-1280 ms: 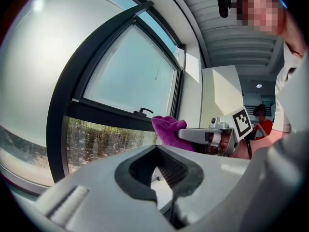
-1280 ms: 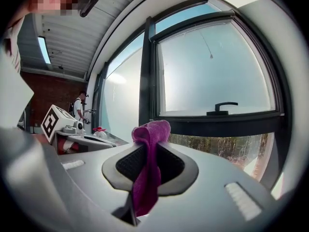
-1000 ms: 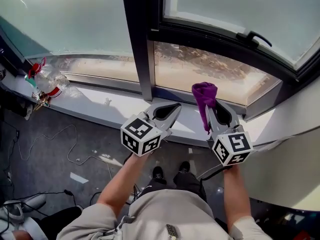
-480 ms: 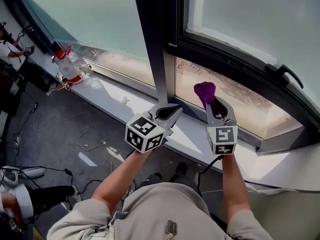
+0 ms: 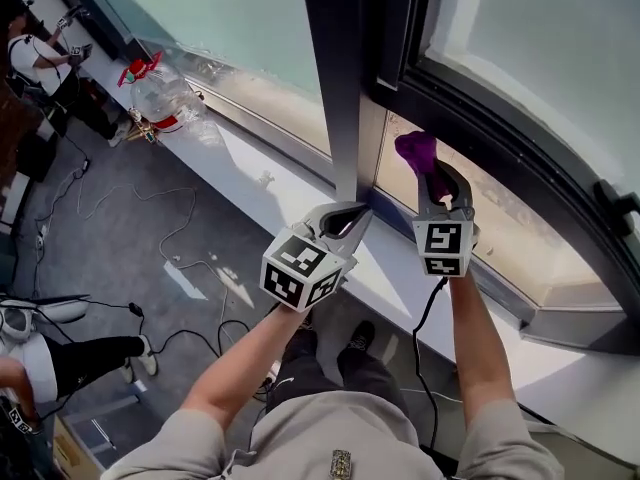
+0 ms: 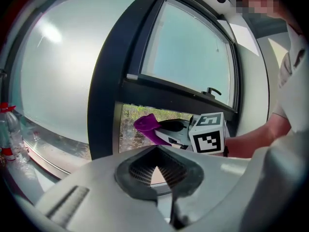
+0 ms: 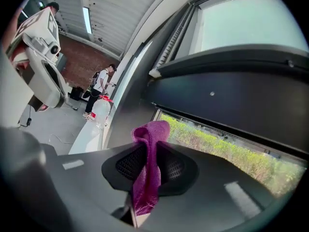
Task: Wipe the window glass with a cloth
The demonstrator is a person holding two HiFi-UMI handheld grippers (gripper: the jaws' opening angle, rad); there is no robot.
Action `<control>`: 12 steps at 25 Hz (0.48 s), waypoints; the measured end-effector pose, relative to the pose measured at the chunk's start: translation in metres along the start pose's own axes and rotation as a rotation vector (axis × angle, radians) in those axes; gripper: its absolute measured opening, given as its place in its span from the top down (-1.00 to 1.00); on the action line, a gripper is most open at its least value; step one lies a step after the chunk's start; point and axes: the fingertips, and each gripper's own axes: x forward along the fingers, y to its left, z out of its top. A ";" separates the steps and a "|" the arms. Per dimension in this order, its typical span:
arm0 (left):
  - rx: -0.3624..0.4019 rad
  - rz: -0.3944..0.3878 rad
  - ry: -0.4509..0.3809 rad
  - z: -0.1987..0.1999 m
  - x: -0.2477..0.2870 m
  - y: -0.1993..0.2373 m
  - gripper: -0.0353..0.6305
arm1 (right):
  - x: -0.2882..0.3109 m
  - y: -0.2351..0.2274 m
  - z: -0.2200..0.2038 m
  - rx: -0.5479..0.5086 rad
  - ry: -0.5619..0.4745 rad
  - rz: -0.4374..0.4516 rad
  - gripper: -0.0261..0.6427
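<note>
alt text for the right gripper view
The right gripper is shut on a fuzzy purple cloth, whose folded top pokes up between the jaws. Ahead, a dark window frame crosses above a low glass pane showing green bushes.

Workroom: trailing floor cables (image 5: 178,260), tall windows (image 5: 240,18)

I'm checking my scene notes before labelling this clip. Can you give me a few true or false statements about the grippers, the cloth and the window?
1. The right gripper grips a purple cloth. True.
2. The left gripper grips a cloth as well. False: its jaws are together with nothing between them.
3. A plastic bottle sits on the sill to the right of the right gripper. False: it sits far off to the left.
4. Greenery shows through the lower pane. True.
</note>
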 end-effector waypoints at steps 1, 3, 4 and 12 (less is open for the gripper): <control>0.004 0.002 0.000 -0.001 0.004 0.009 0.89 | 0.010 -0.001 -0.002 -0.006 0.001 -0.011 0.65; 0.019 -0.010 0.003 -0.006 0.011 0.022 0.89 | 0.027 -0.002 -0.004 -0.027 -0.005 -0.038 0.66; 0.026 -0.021 0.007 -0.011 0.014 0.027 0.89 | 0.035 -0.003 -0.004 -0.046 -0.013 -0.056 0.66; 0.036 -0.132 0.057 -0.049 0.036 0.064 0.89 | 0.078 -0.005 0.011 -0.200 -0.078 -0.192 0.66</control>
